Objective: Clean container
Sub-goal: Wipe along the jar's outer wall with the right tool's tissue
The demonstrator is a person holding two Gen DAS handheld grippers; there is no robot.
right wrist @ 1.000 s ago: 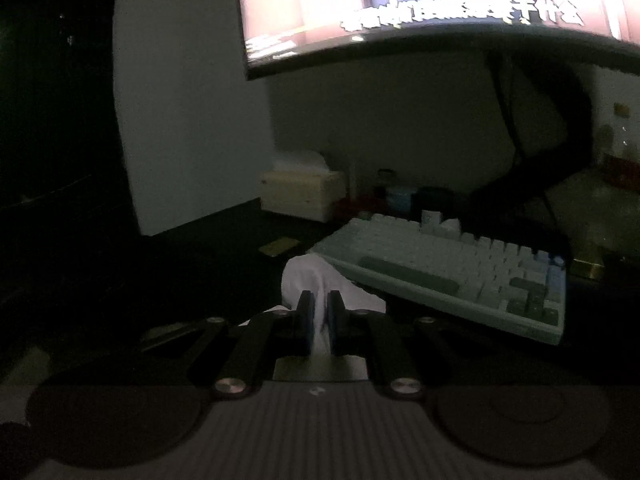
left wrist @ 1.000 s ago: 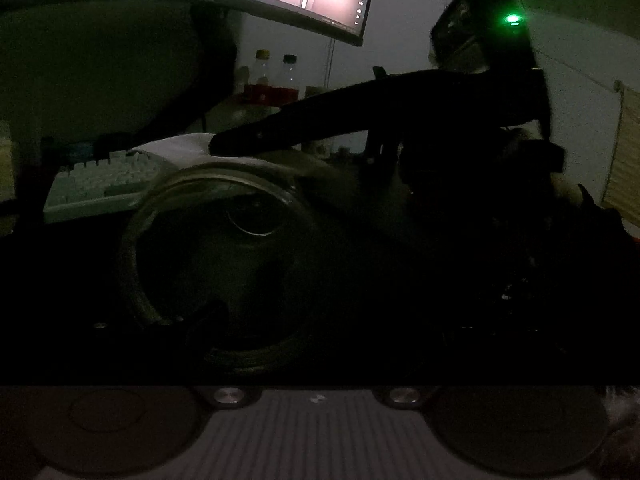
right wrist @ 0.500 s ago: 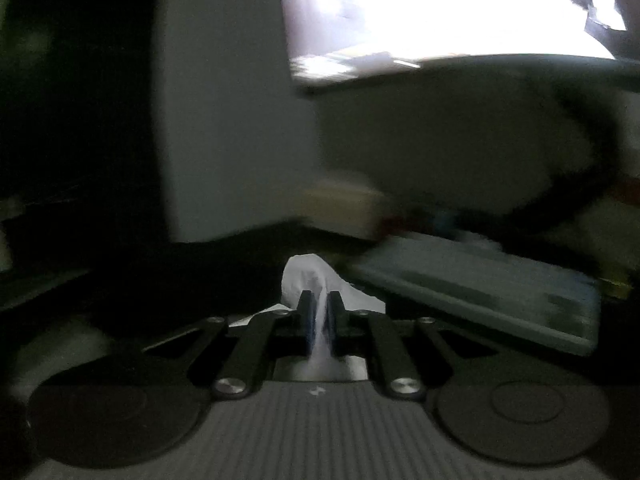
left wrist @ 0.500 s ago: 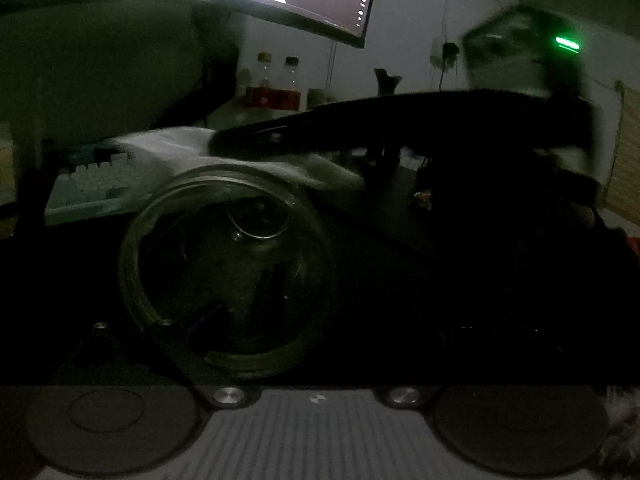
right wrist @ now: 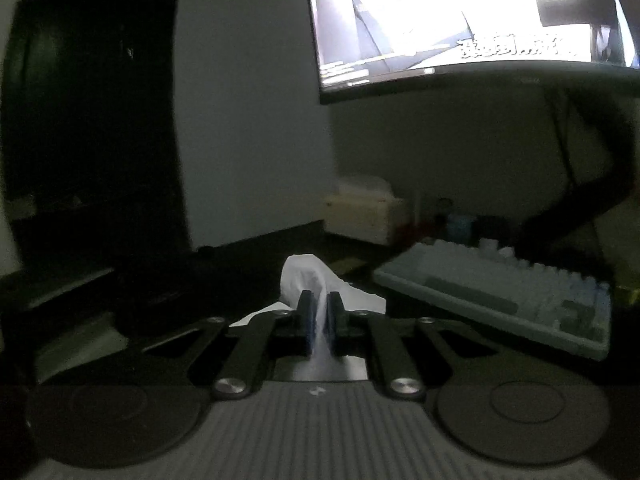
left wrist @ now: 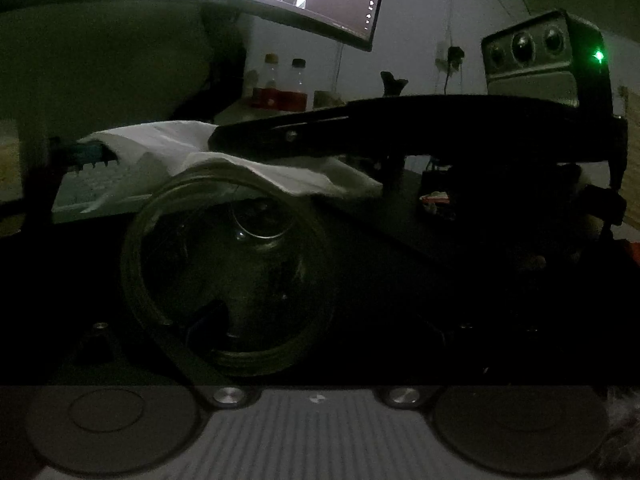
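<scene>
In a dim room, a clear round glass jar (left wrist: 228, 276) fills the lower centre of the left wrist view, its open mouth turned toward the camera. The left gripper (left wrist: 316, 320) lies in darkness around it; one dark finger (left wrist: 180, 352) crosses the jar's lower left rim, but whether the fingers are clamped on the glass cannot be told.

The right gripper (right wrist: 319, 312) reaches in from the right of that frame as a long black arm above the jar, its fingers clenched on a crumpled white paper tissue (left wrist: 256, 168) that drapes over the jar's upper rim. In the right wrist view the same tissue (right wrist: 308, 276) bulges out ahead of the blue-padded fingers (right wrist: 305, 316) at lower centre, pinched between them.

Behind, a pale mechanical keyboard (right wrist: 508, 300) sits on the dark surface (right wrist: 224, 272) at the right, under a lit curved monitor (right wrist: 460, 16) showing subtitled video at the upper right. Two small capped bottles (left wrist: 280, 84) stand at upper centre of the left view.
</scene>
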